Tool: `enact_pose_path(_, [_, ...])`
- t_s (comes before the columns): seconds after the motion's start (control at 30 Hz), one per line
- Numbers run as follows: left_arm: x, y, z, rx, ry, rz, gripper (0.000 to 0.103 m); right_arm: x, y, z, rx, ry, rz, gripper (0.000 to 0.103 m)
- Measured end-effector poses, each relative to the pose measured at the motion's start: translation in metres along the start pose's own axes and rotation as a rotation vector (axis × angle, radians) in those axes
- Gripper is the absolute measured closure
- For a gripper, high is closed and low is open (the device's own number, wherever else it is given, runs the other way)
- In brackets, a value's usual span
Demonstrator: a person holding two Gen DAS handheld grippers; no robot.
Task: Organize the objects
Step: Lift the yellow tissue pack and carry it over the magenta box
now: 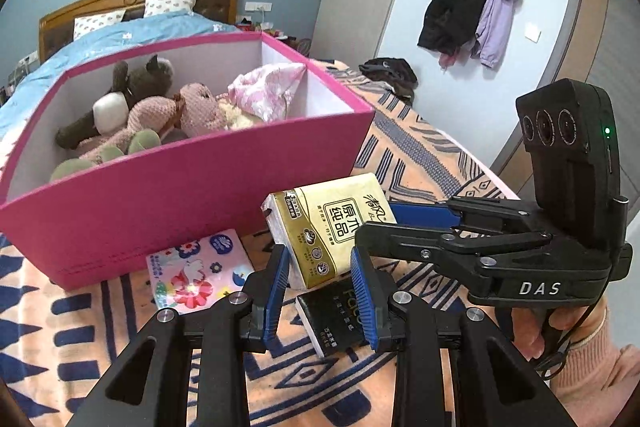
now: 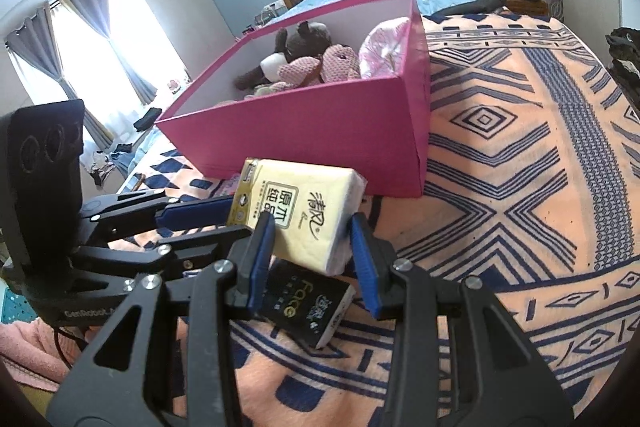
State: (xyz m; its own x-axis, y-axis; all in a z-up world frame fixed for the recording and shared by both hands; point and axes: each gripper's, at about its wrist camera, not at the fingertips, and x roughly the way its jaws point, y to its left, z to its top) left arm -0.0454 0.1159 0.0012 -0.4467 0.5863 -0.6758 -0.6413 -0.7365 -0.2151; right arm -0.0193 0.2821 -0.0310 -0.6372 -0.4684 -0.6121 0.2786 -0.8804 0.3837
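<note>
- Both grippers are on the same thing here: a yellow tissue pack (image 1: 336, 223), held up off the bed in front of the box.
- The left gripper (image 1: 319, 255) has its blue pads clamped narrow on one end of the pack, which is tilted between them.
- The right gripper (image 2: 311, 223) comes in from the other side and is closed on the pack too, with its jaws a little wider than the left's.
- Right under the yellow pack, a black tissue pack (image 1: 336, 315) lies flat on the patterned bedspread (image 1: 400, 147), not touching either gripper as far as I can see.
- A floral tissue pack (image 1: 200, 267) lies on the bedspread too, just beside the front wall of the pink box (image 1: 200, 195).
- The box is open on top and already holds a brown plush toy (image 1: 136, 83), a pink plush toy (image 1: 176, 111) leaning on it, and a bundled pink cloth (image 1: 268, 87) in the far corner.
- You can see the person's hand and a pink sleeve behind the right gripper in the left wrist view.
</note>
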Motion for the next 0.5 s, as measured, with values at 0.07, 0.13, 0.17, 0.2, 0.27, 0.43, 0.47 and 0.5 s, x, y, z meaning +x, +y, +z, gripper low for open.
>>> enact_pose_path(0.07, [-0.007, 0.000, 0.002, 0.001, -0.016, -0.007, 0.072, -0.005, 0.004, 0.002, -0.010, -0.008, 0.008, 0.061])
enact_pose_path(0.13, [-0.013, -0.001, 0.005, 0.006, -0.032, -0.006, 0.072, -0.009, 0.010, 0.004, -0.027, -0.020, 0.005, 0.061])
enact_pose_path(0.17, [-0.016, -0.001, 0.006, 0.010, -0.038, -0.005, 0.072, -0.011, 0.013, 0.006, -0.037, -0.025, 0.003, 0.061])
enact_pose_path(0.2, [-0.019, -0.002, 0.008, 0.016, -0.046, -0.001, 0.072, -0.013, 0.016, 0.007, -0.048, -0.031, 0.000, 0.061])
enact_pose_path(0.27, [-0.023, -0.004, 0.011, 0.024, -0.056, 0.004, 0.072, -0.017, 0.020, 0.010, -0.060, -0.041, -0.001, 0.061])
enact_pose_path(0.43, [-0.031, -0.005, 0.020, 0.031, -0.082, 0.007, 0.071, -0.025, 0.025, 0.019, -0.080, -0.068, 0.001, 0.061])
enact_pose_path(0.47, [-0.032, -0.005, 0.021, 0.032, -0.087, 0.007, 0.071, -0.027, 0.026, 0.021, -0.082, -0.074, 0.004, 0.061])
enact_pose_path(0.5, [-0.034, -0.005, 0.023, 0.031, -0.092, 0.006, 0.071, -0.029, 0.027, 0.023, -0.088, -0.081, 0.005, 0.061])
